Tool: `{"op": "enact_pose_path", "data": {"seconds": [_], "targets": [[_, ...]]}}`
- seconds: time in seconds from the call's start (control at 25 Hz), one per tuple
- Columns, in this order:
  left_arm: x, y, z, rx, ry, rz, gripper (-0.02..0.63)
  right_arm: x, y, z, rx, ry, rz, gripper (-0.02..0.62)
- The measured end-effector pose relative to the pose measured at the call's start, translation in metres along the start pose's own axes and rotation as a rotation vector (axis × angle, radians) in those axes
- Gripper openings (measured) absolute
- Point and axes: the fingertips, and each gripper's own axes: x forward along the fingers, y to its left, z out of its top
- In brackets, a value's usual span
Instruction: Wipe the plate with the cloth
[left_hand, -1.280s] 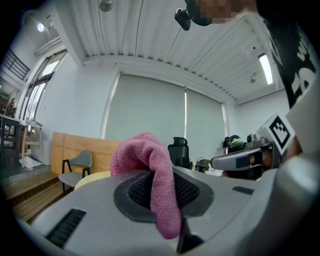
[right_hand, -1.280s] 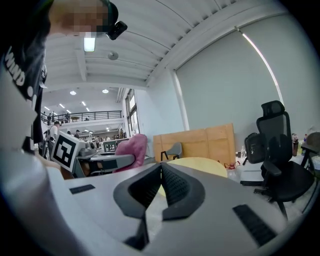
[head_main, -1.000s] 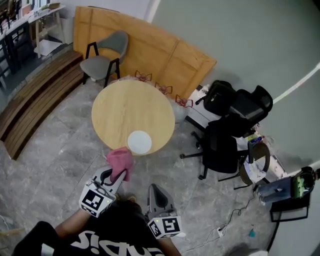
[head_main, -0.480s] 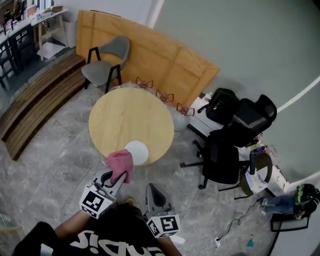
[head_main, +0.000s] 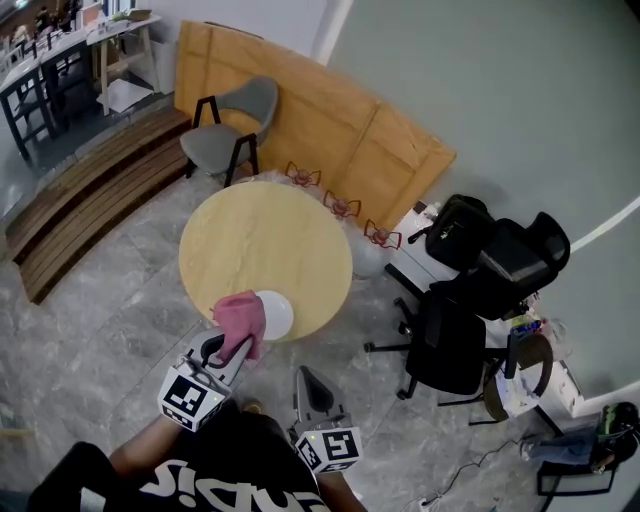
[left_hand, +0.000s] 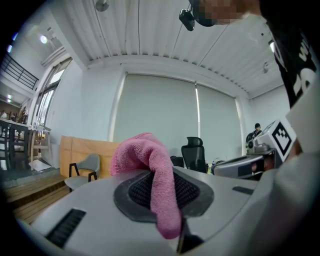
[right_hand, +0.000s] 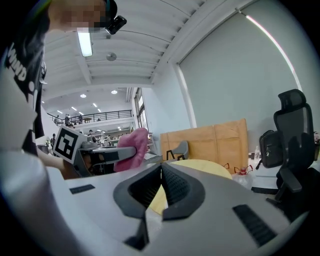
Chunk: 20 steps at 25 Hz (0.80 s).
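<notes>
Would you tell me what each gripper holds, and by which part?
The left gripper pinches the pink cloth by a fold, its bulk bunched beyond the jaws. The right gripper is shut, holding nothing.

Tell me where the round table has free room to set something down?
Almost all the round table is bare: the wood from the plate at its near edge to the far rim by the grey chair. Crowded: the near edge, where the pink cloth in the left tongs hides part of the plate, and the floor at right, with office chairs.
</notes>
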Motion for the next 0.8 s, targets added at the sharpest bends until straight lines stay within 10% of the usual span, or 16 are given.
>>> {"op": "enact_pose_path", "data": {"seconds": [0.8], "targets": [[0.087,0.063,-0.019,0.003,0.062,-0.057,0.063,0.096,-0.057,-0.010,0.061,0.046,-0.005,0.021]]}}
